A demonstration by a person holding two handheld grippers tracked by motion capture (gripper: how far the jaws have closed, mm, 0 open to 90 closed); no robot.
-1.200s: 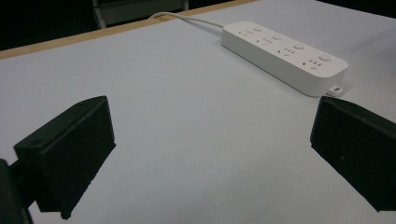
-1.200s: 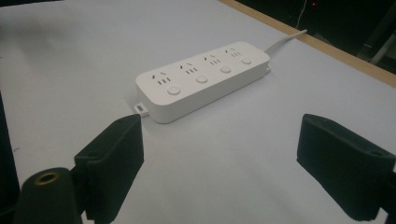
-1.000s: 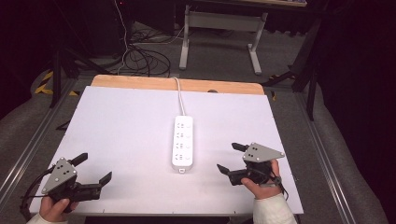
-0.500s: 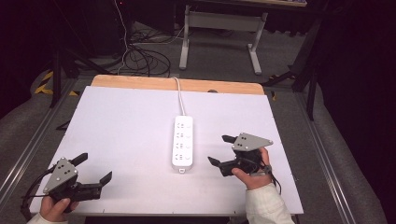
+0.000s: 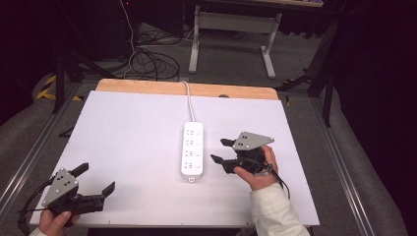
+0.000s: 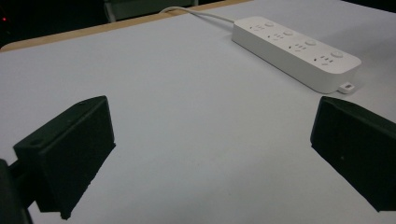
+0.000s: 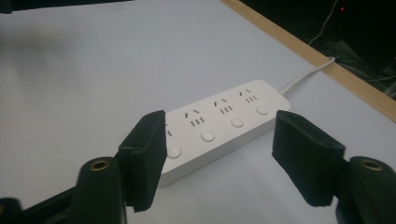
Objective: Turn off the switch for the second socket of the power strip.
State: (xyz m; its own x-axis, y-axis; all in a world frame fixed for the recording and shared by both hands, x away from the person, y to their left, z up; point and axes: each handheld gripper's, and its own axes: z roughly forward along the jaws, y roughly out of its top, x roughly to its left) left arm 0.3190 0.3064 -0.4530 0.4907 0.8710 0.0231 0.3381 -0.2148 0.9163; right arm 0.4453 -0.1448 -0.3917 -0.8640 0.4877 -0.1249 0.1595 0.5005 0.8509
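Your right gripper [image 5: 221,150] hangs spread just beside the white power strip [image 5: 193,150], not touching; your left gripper [image 5: 94,178], also spread, sits near the worktop's [image 5: 133,128] front-left corner.

Overhead and both close claw cameras share the power strip [image 5: 192,152]

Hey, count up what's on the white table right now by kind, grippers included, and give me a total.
Power strip: 1
Left gripper: 1
Right gripper: 1
Total: 3
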